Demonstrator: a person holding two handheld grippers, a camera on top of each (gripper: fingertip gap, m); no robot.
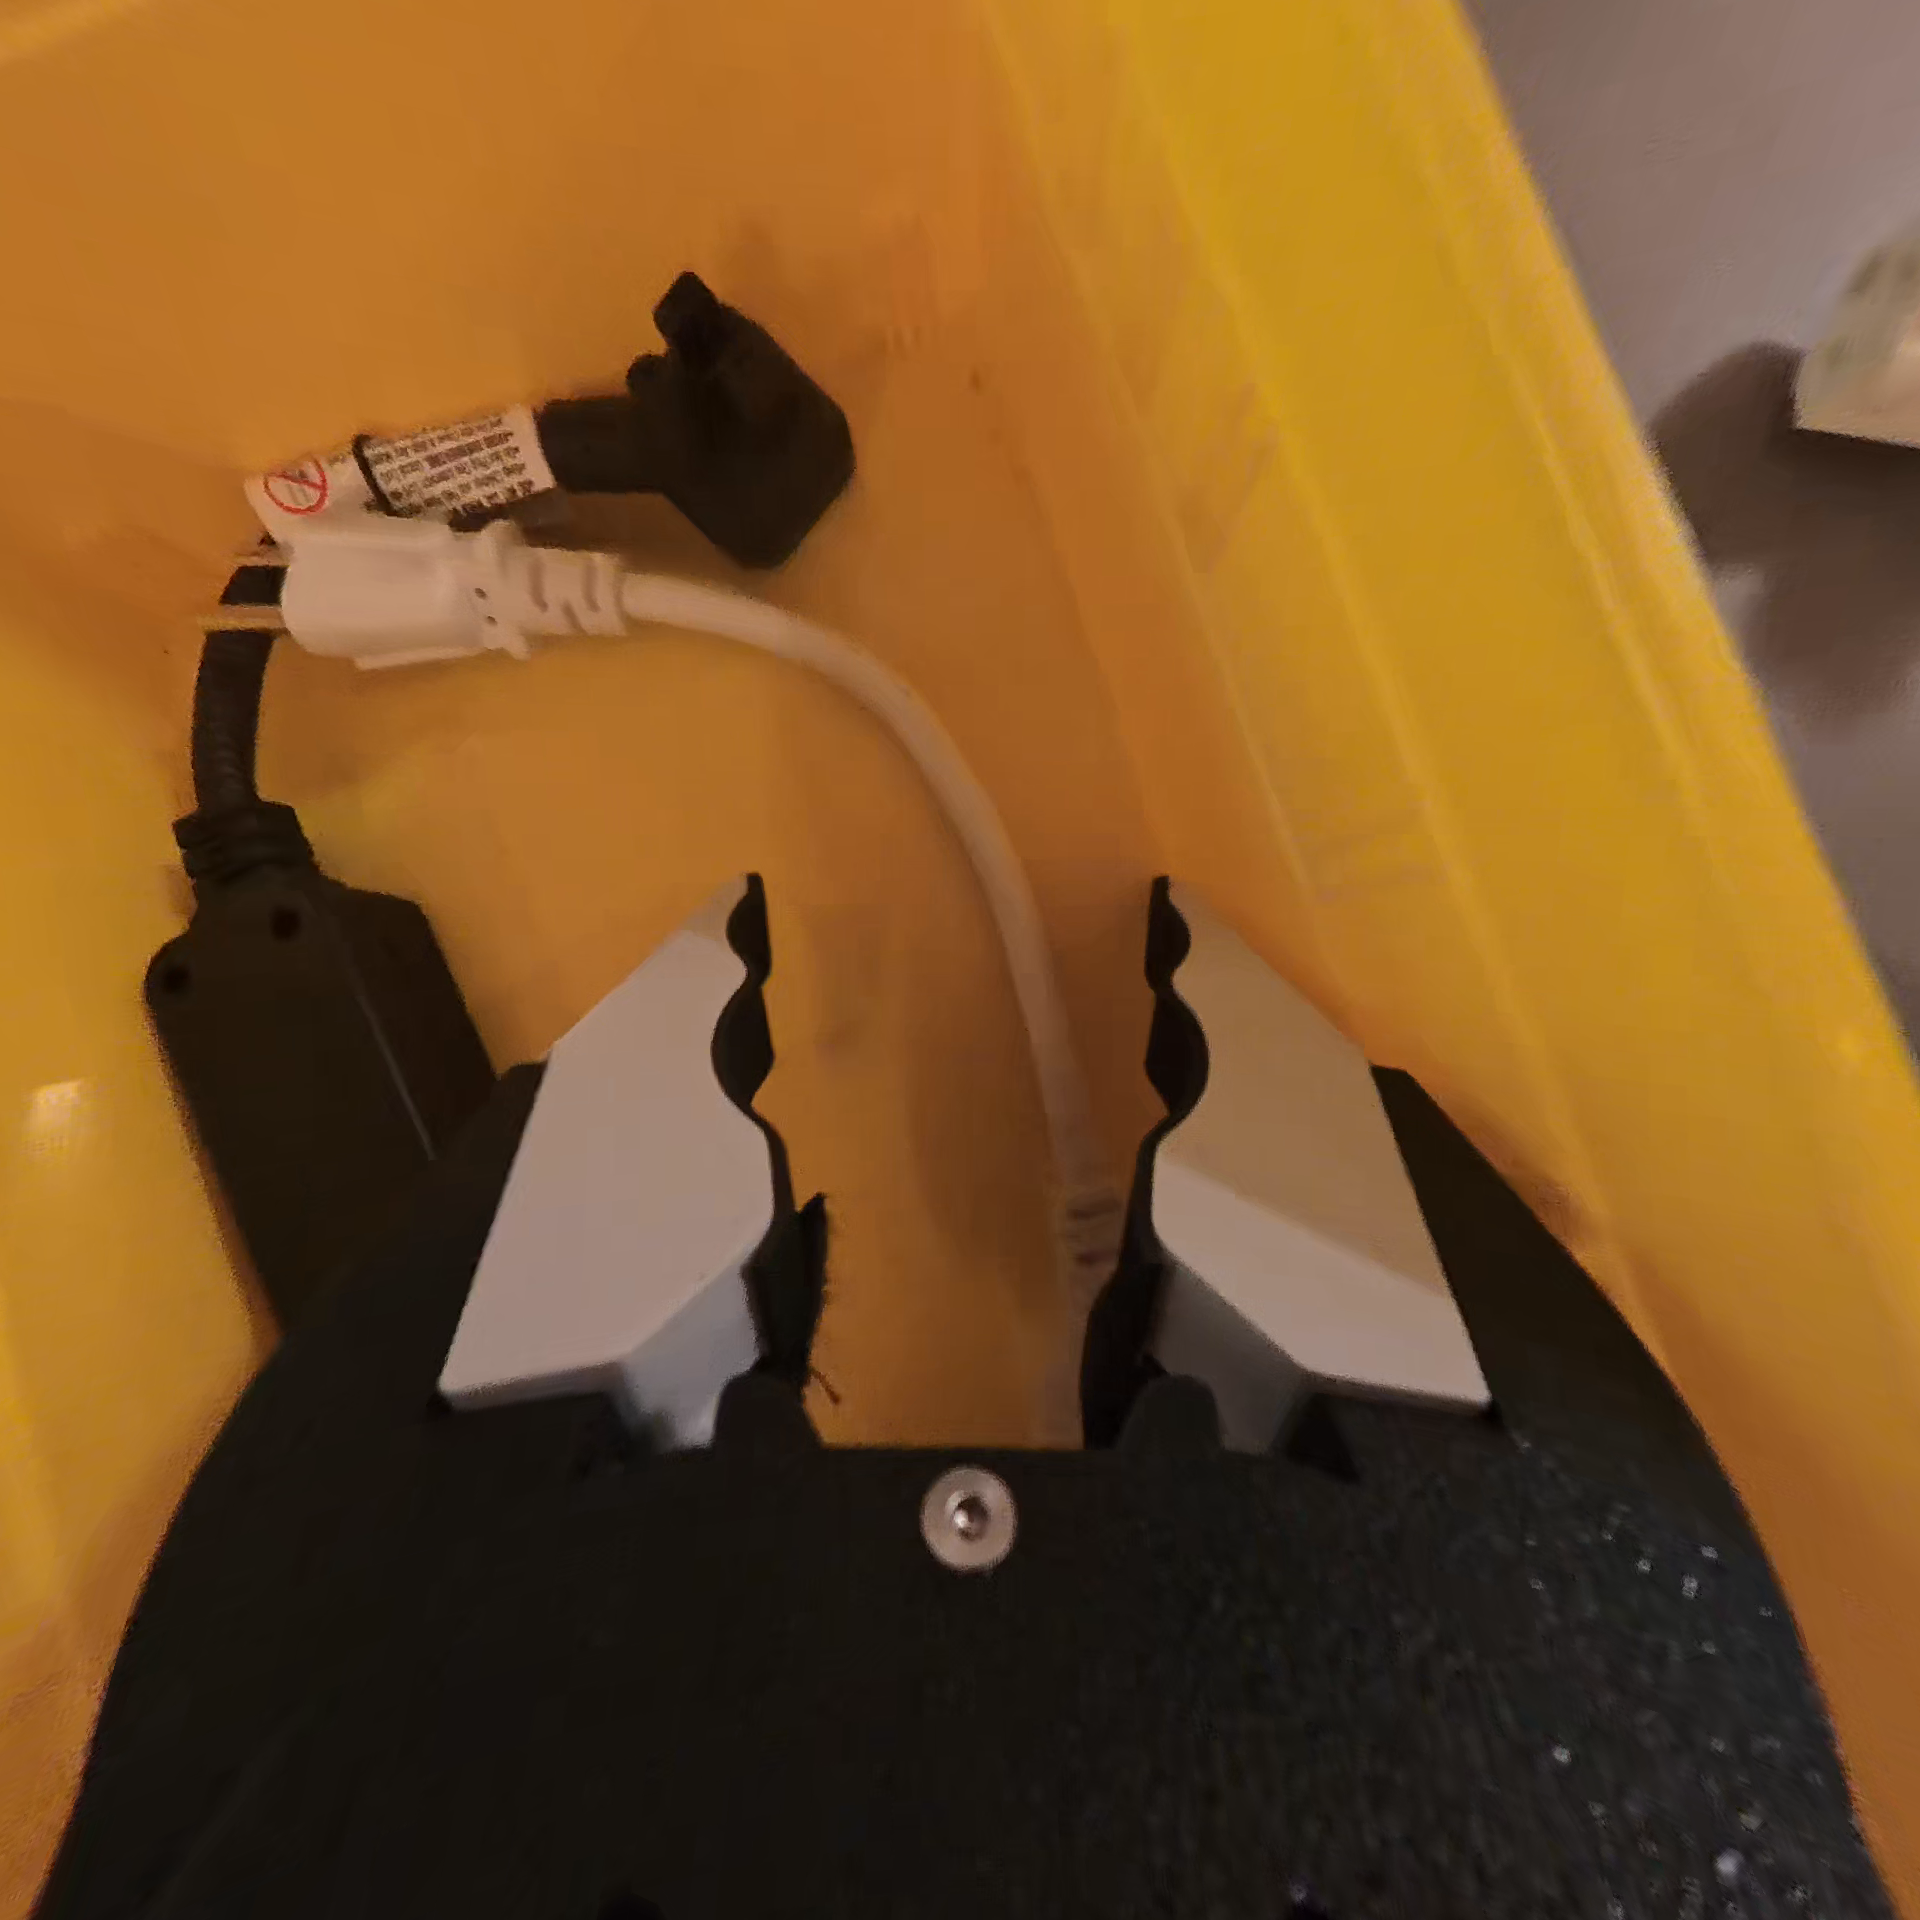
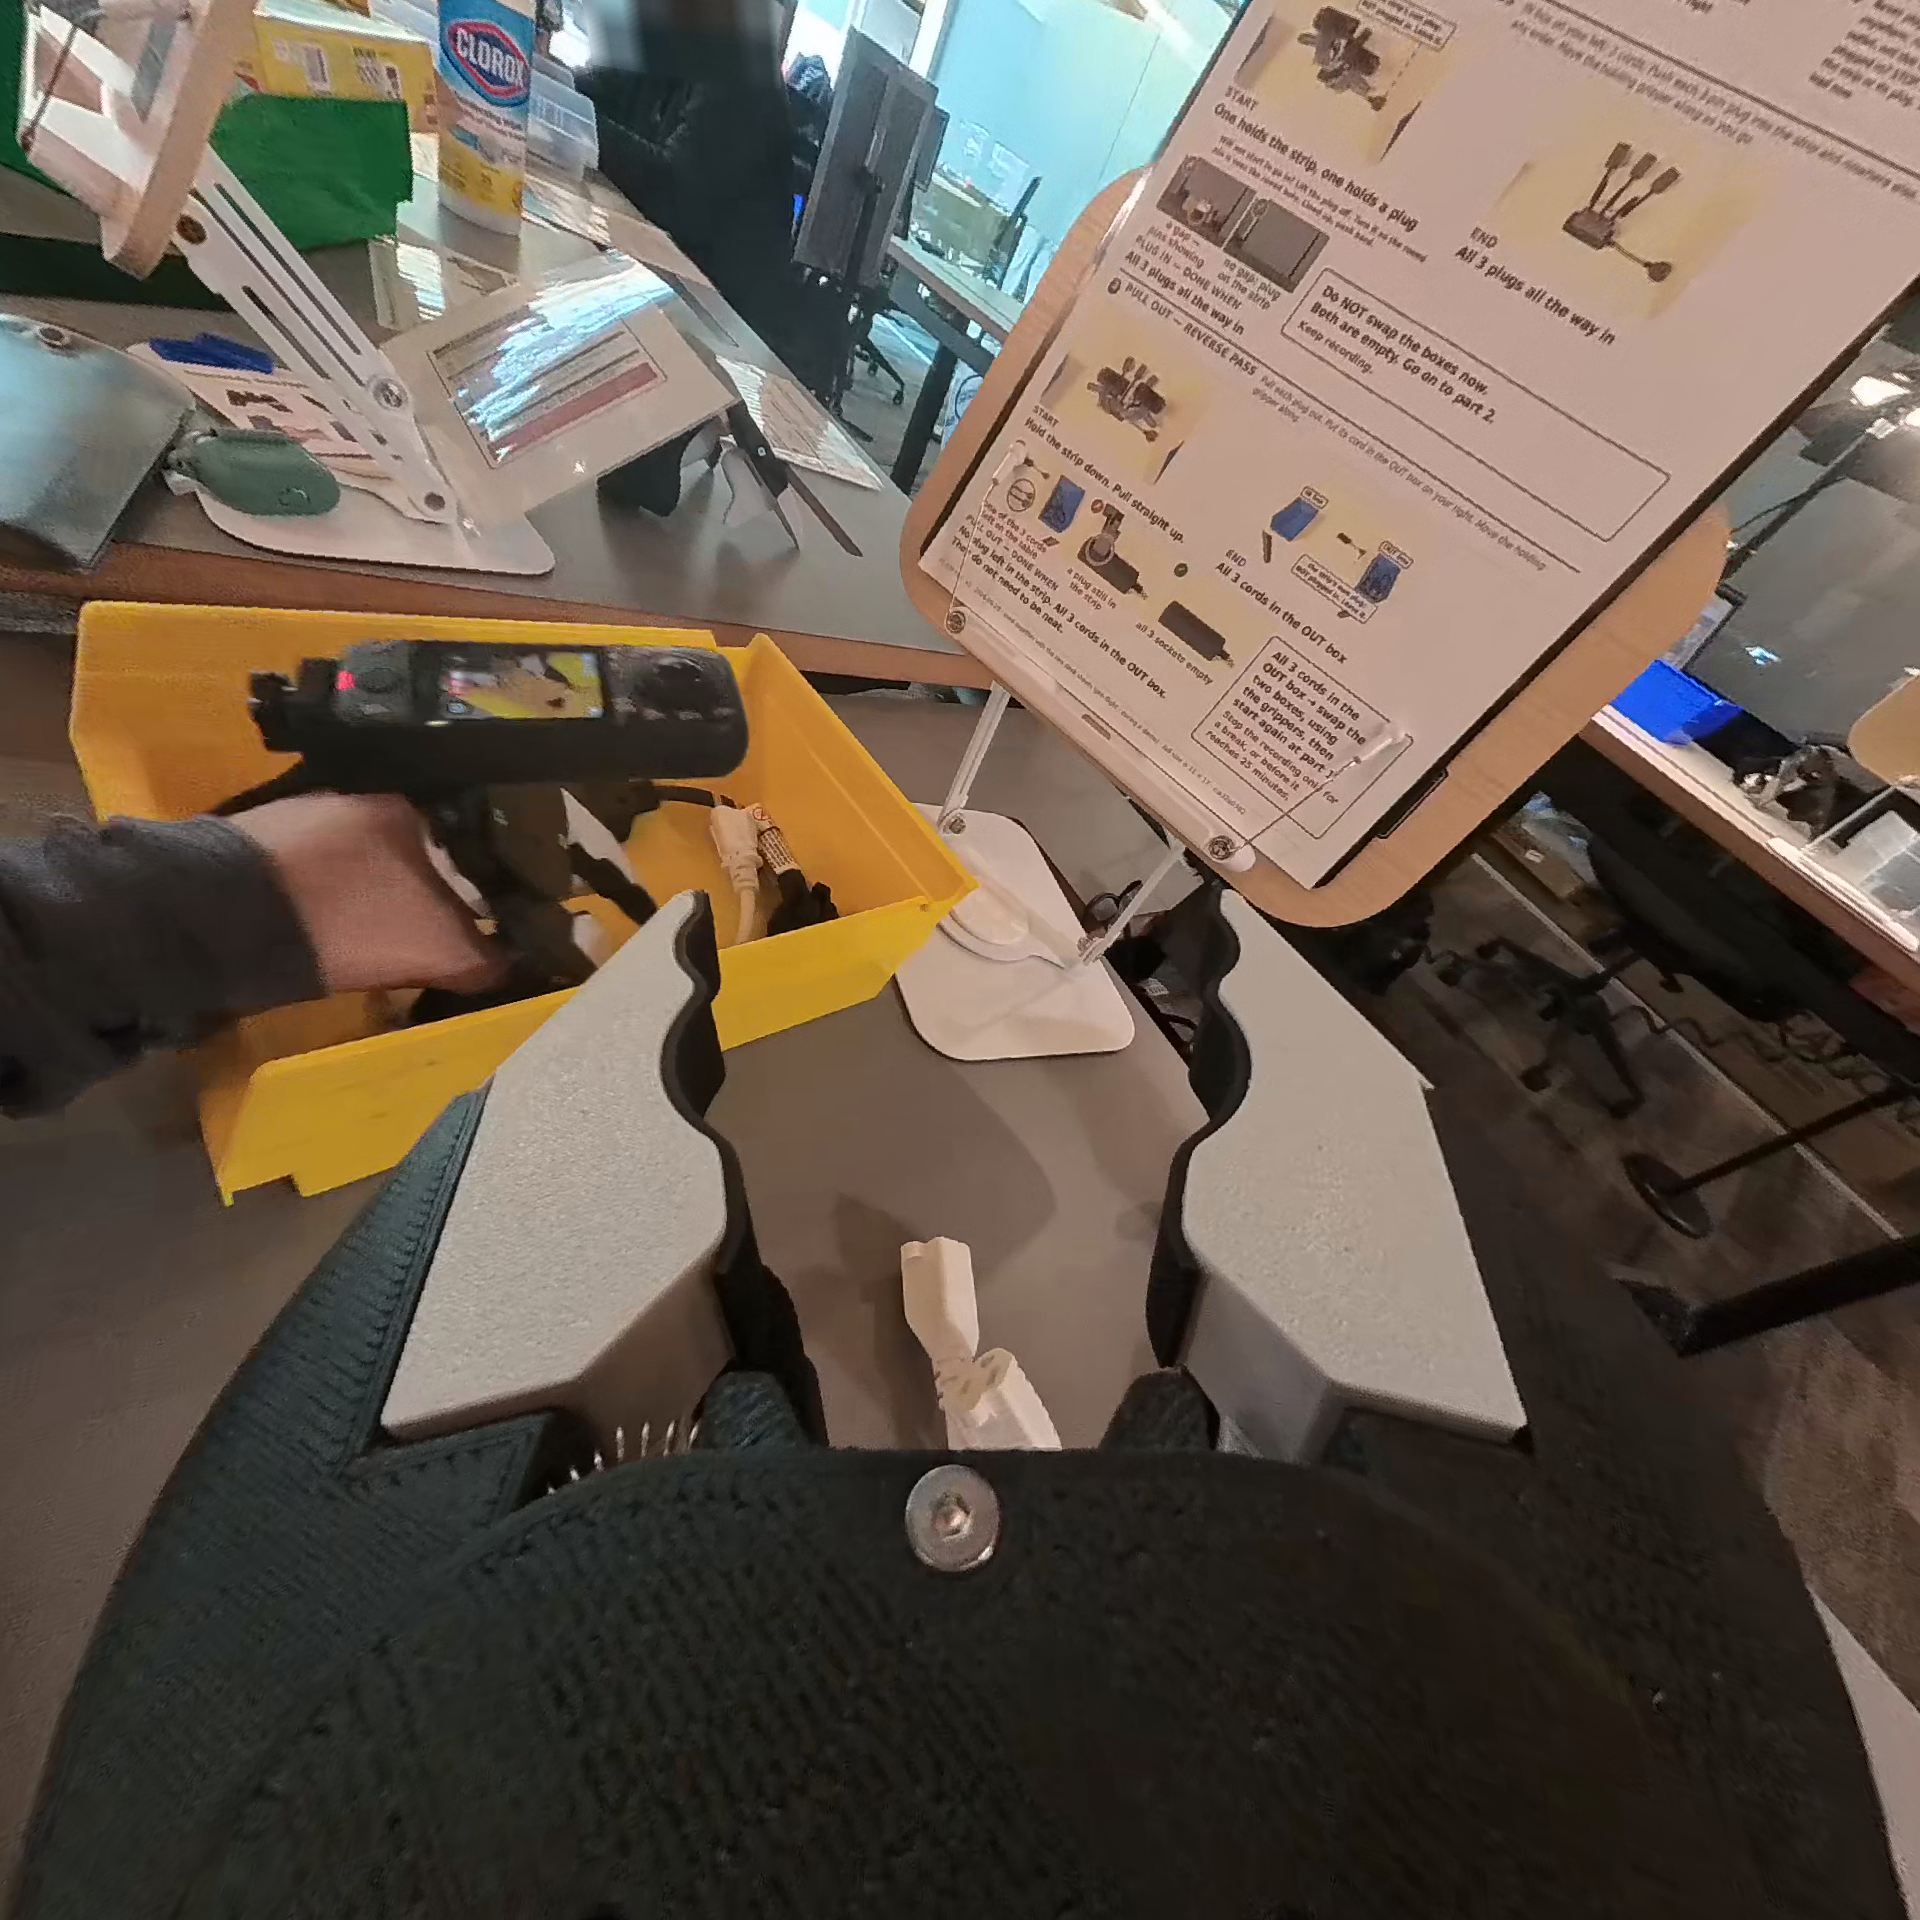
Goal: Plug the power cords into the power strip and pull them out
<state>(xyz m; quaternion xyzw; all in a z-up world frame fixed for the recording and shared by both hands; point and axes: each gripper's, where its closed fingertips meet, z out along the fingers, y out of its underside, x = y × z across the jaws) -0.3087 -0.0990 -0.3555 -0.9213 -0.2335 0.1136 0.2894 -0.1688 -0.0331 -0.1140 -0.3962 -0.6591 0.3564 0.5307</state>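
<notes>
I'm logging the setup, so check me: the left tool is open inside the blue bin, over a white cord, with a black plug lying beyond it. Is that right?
Not quite. The bin is yellow, not blue, as the left wrist view shows. The rest holds: the left tool is open inside it, over the white cord, with the black plug lying beyond.

Two tools show: the left tool (image 1: 956, 1049) and the right tool (image 2: 961, 1122), each with two grey fingers. One yellow bin (image 2: 831, 977) sits at ten o'clock on the worktop (image 2: 966, 1153). In the bin lie one black power strip (image 1: 312, 1049), one black plug (image 1: 727, 426) and one white plug (image 1: 416, 603). One more white plug (image 2: 956, 1340) lies on the worktop. One instruction board (image 2: 1382, 416) stands at one o'clock.
</notes>
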